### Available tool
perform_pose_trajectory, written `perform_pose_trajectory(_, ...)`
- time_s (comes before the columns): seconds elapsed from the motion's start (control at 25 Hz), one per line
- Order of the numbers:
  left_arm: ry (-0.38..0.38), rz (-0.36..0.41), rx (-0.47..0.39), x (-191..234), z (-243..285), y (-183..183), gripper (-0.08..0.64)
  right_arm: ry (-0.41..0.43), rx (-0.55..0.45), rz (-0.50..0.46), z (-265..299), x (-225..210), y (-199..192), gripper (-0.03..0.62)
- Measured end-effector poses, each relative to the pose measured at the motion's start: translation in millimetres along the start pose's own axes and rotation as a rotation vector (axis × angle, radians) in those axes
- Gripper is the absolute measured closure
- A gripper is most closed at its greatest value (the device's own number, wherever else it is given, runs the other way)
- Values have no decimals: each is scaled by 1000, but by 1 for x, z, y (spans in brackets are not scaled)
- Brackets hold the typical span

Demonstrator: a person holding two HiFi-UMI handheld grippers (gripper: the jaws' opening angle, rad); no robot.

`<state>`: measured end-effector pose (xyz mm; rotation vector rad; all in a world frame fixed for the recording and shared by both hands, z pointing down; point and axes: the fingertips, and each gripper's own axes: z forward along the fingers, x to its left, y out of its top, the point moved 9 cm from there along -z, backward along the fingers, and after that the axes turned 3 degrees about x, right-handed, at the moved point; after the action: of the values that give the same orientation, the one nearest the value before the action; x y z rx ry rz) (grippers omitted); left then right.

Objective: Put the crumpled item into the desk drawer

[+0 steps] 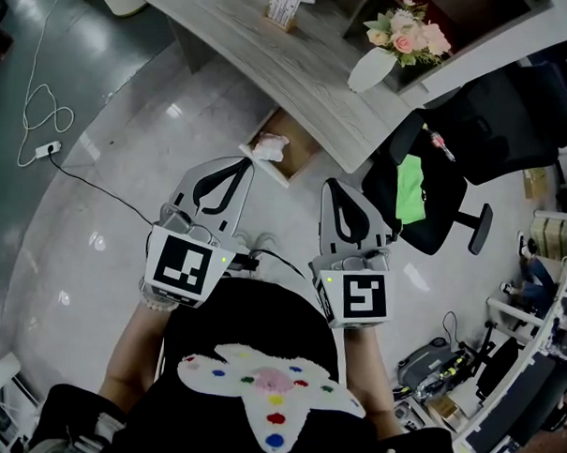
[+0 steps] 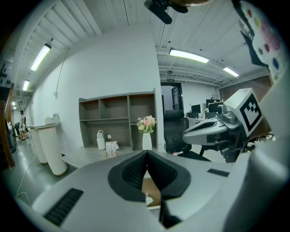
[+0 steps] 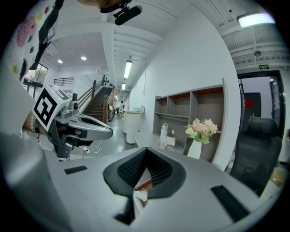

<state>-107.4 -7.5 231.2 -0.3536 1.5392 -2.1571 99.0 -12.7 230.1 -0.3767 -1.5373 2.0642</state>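
A white crumpled item [image 1: 268,149] lies at the near left corner of the open, brown-lined desk drawer [image 1: 295,142], under the grey desk [image 1: 272,70]. Both grippers are held side by side in front of the person, pointing toward that drawer and apart from it. My left gripper [image 1: 241,163] is shut with nothing in it; my right gripper [image 1: 334,186] is shut and empty too. In the left gripper view the jaws [image 2: 146,154] meet, and the drawer [image 2: 153,189] and crumpled item [image 2: 148,200] show below them. In the right gripper view, the crumpled item [image 3: 140,195] shows beneath the closed jaws [image 3: 146,152].
A white vase of flowers [image 1: 373,67] and a small box [image 1: 284,7] stand on the desk. A black office chair [image 1: 435,195] with a green thing on its seat stands right of the drawer. A power strip and cable [image 1: 45,148] lie on the floor at left.
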Motion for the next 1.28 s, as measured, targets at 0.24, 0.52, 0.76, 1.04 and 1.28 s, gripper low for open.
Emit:
perform_pose_trajectory(0.24, -5, -1, 7, -1, 1, -1, 548, 8, -2, -11, 0, 0, 2, 589)
perform_pose_trajectory(0.52, -23, -8, 19, -3, 3, -3, 548, 9, 1, -13, 0, 0, 2, 588)
perform_pose_trajectory(0.76, -25, -11, 27, -2, 3, -7, 548, 5, 21, -1, 1, 1, -3, 589)
perform_pose_trajectory(1.04, -20, -12, 31, 0, 0, -10, 548, 12, 19, -7, 2, 6, -4, 589)
perform_pose_trajectory(1.28, -24, -12, 31, 0, -1, -11, 548, 11, 19, -11, 1, 8, -4, 589)
